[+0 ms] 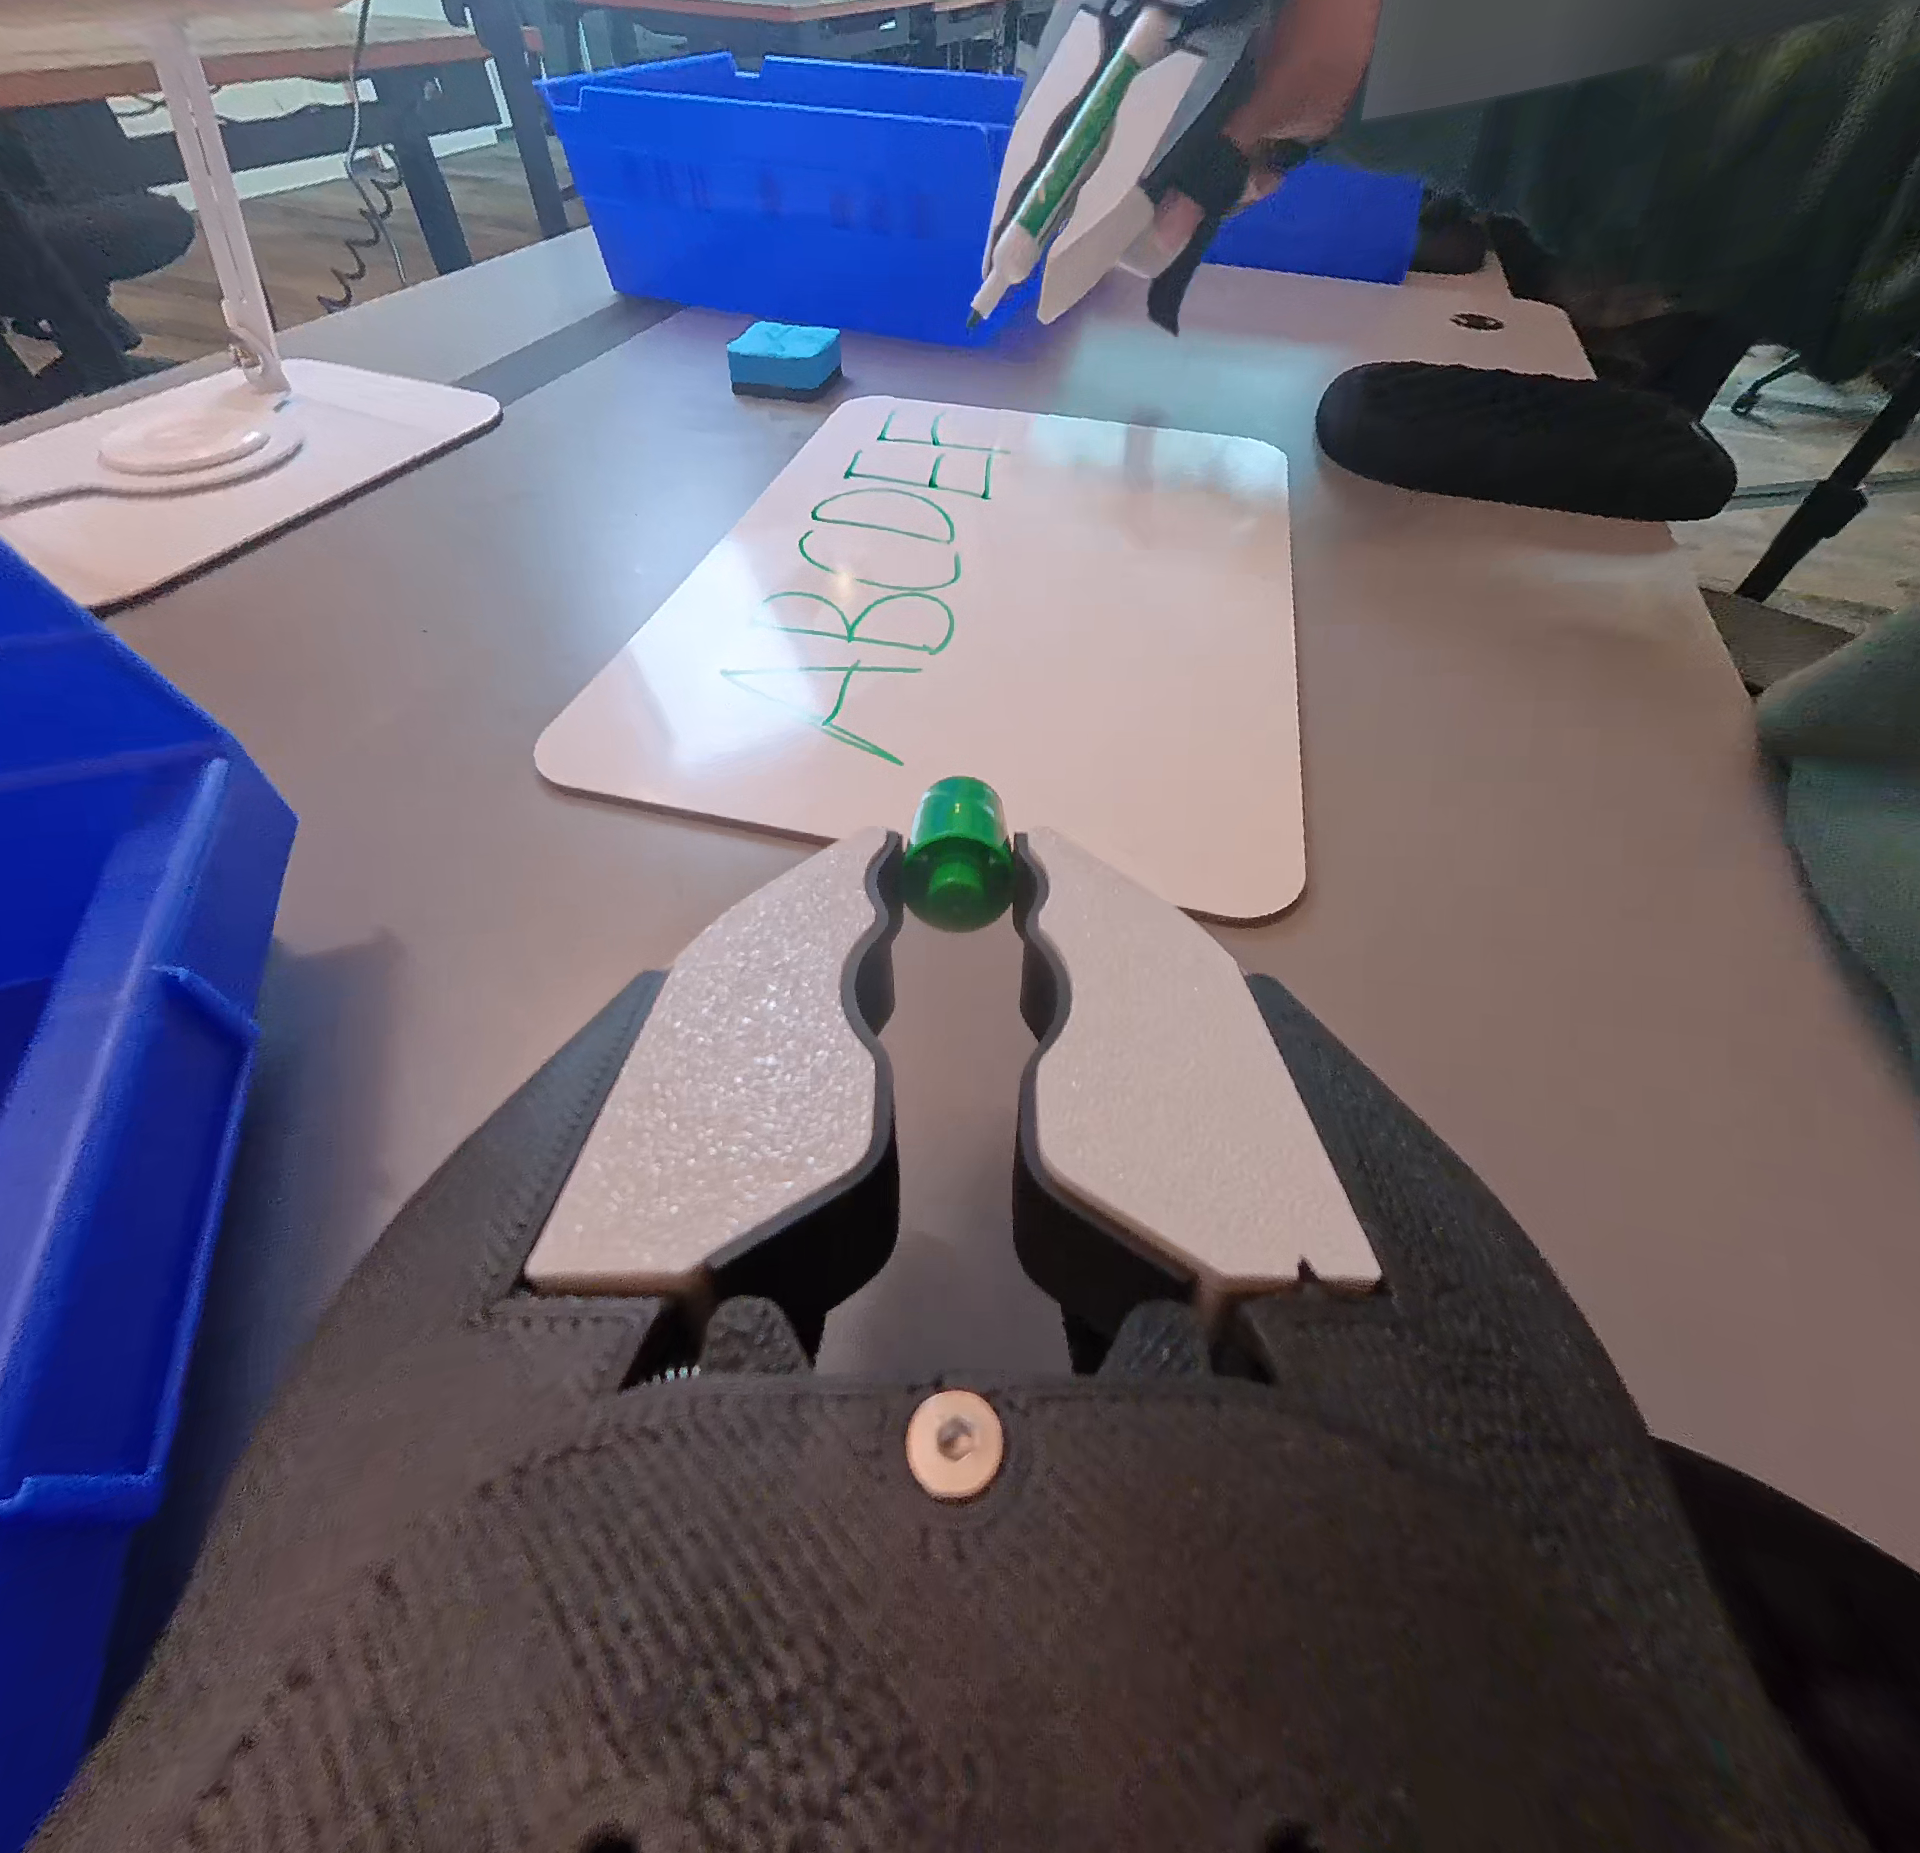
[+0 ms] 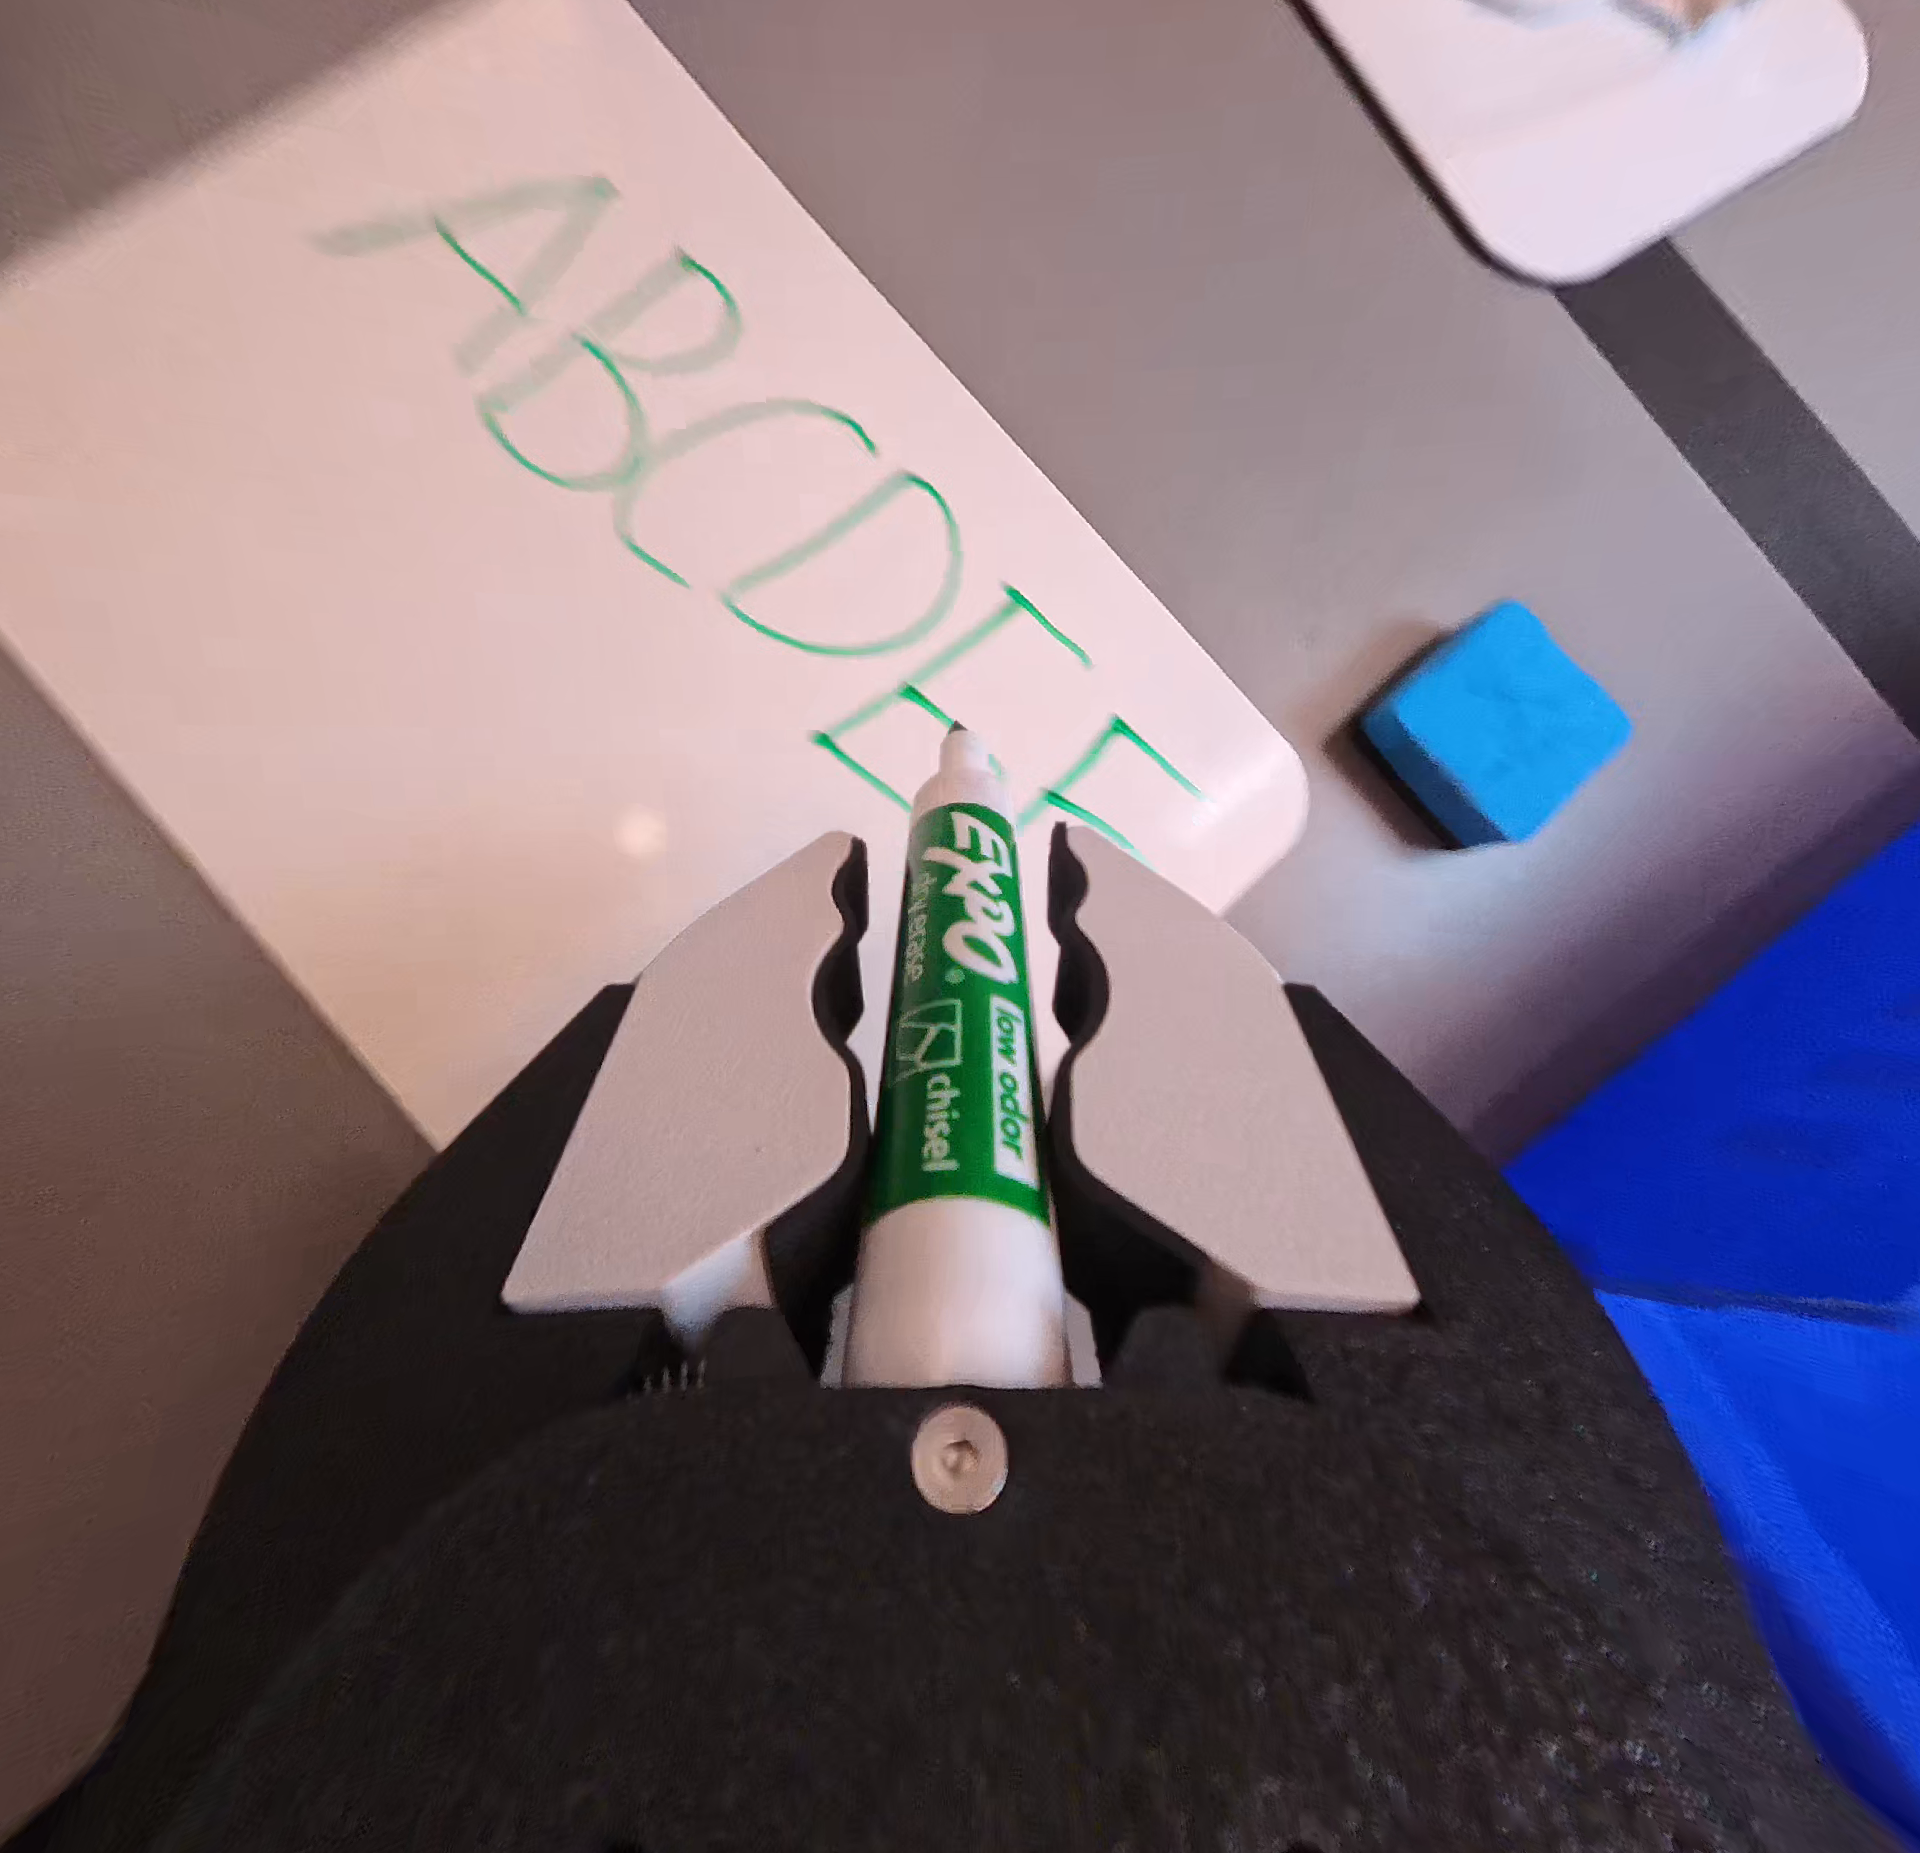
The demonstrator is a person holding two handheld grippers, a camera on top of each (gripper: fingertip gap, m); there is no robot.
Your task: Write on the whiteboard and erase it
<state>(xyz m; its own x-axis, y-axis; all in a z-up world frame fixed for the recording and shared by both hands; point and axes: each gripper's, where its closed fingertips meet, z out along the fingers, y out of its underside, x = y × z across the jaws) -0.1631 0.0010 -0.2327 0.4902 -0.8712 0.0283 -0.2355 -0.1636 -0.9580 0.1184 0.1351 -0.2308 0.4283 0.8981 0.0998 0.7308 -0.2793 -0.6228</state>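
Grey desk [image 1: 1455, 764] bears whiteboard [image 1: 1091, 660]; left gripper [image 1: 956, 858] jaws pinch green cap [image 1: 956, 853], right gripper [image 2: 956, 847] jaws clamp marker [image 2: 956, 1024].

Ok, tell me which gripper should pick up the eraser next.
Neither is free: the left gripper holds the green cap, the right gripper the marker. Once recapped, probably the right; it hangs nearer the blue eraser.
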